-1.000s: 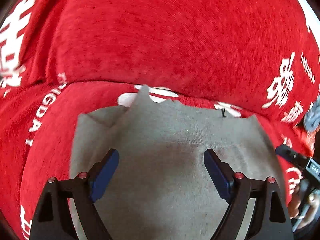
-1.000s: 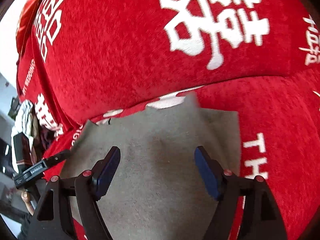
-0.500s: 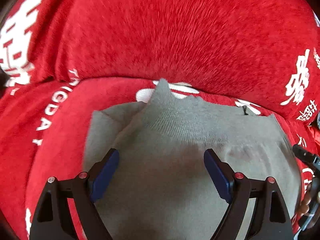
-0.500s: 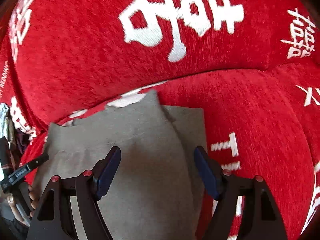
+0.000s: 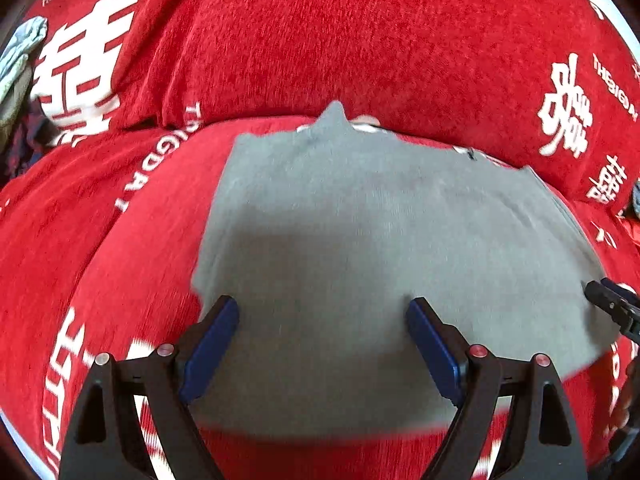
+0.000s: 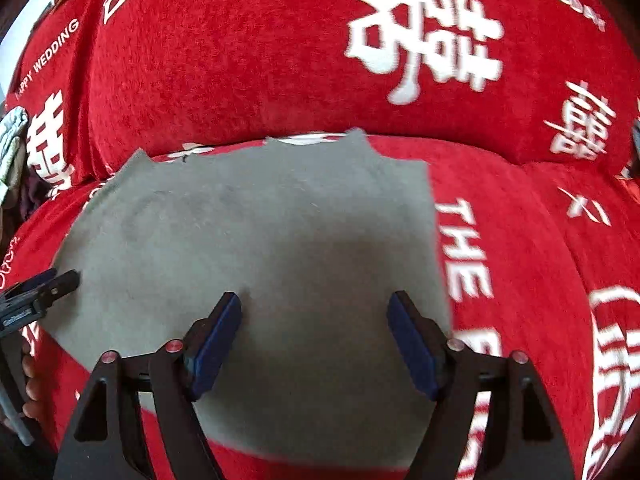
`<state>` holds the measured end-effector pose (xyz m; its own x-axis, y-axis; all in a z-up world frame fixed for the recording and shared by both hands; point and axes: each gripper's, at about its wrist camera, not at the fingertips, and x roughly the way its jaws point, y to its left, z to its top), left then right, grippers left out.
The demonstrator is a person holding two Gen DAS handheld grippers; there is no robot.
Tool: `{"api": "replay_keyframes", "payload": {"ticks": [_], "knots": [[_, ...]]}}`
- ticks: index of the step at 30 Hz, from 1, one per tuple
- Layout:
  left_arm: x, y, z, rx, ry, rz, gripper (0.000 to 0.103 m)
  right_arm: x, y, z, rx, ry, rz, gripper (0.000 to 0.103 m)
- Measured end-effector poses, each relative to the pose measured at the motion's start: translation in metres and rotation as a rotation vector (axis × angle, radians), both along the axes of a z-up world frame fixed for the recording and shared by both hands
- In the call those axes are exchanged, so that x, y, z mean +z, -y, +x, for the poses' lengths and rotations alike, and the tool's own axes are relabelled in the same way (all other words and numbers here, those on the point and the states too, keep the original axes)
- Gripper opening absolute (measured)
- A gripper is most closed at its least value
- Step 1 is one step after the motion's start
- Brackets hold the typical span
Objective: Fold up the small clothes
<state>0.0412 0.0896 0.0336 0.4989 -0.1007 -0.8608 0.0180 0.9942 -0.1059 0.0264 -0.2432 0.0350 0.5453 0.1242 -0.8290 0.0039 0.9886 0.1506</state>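
Your left gripper [image 5: 322, 338] stands with its jaws spread wide and nothing between the blue pads [image 5: 210, 350] but air; they hang over the near part of the grey garment [image 5: 380, 240] without pinching any cloth. Your right gripper [image 6: 314, 336] is the same: jaws well apart, blue pads [image 6: 412, 350] clear of the fabric, holding nothing, poised above the near right part of the same garment [image 6: 240, 240].

The garment lies spread flat on the seat of a sofa under a red cover [image 5: 320, 40] printed with white characters and lettering. Its far edge, with a small raised point of cloth at the middle, reaches the crease where the seat meets the backrest. In the left wrist view its left edge runs straight down toward your left finger, and the near hem shows as a blurred line below the fingers. In the right wrist view its right edge runs just beside the words "THE" printed on the cover [image 6: 520, 240].

Each camera catches the other tool at the frame's edge: the right gripper's dark tip [image 5: 612, 304] over the garment's right side, the left gripper's tip [image 6: 40, 292] over its left side, with fingers of your hand [image 6: 30, 384] below it. A pale bundle of cloth [image 5: 18, 60] sits at the sofa's far left.
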Motion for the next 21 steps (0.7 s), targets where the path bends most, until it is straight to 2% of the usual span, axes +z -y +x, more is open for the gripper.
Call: {"api": "replay_keyframes", "payload": {"ticks": [2,4,7,10,12,14,16,18,21], "knots": [[0.007,-0.005,-0.015,0.003,0.007,-0.007,0.087,-0.005,0.008,-0.010,0.000,-0.026,0.018,0.080],[0.015,-0.012,-0.027,0.014,0.023,-0.028,0.087,0.000,0.005,-0.027,0.027,-0.006,-0.013,0.080],[0.024,-0.033,-0.038,0.080,0.040,-0.065,0.087,0.012,0.002,-0.038,0.024,0.007,-0.004,0.081],[0.017,-0.056,-0.032,0.154,-0.007,-0.113,0.087,0.024,-0.001,-0.042,0.008,0.031,0.042,0.081],[0.008,-0.066,-0.024,0.173,-0.049,-0.187,0.087,0.030,-0.005,-0.044,0.010,0.041,0.062,0.081],[-0.001,-0.070,-0.016,0.172,-0.081,-0.243,0.087,0.032,-0.012,-0.043,0.021,0.041,0.072,0.081],[-0.002,-0.063,-0.007,0.148,-0.061,-0.219,0.087,0.031,-0.021,-0.041,0.035,0.037,0.068,0.081],[-0.006,-0.056,0.002,0.112,-0.055,-0.235,0.099,0.032,-0.033,-0.038,0.058,0.031,0.055,0.081],[-0.009,-0.049,0.010,0.077,-0.024,-0.275,0.102,0.034,-0.051,-0.028,0.094,0.019,0.054,0.081]]}}
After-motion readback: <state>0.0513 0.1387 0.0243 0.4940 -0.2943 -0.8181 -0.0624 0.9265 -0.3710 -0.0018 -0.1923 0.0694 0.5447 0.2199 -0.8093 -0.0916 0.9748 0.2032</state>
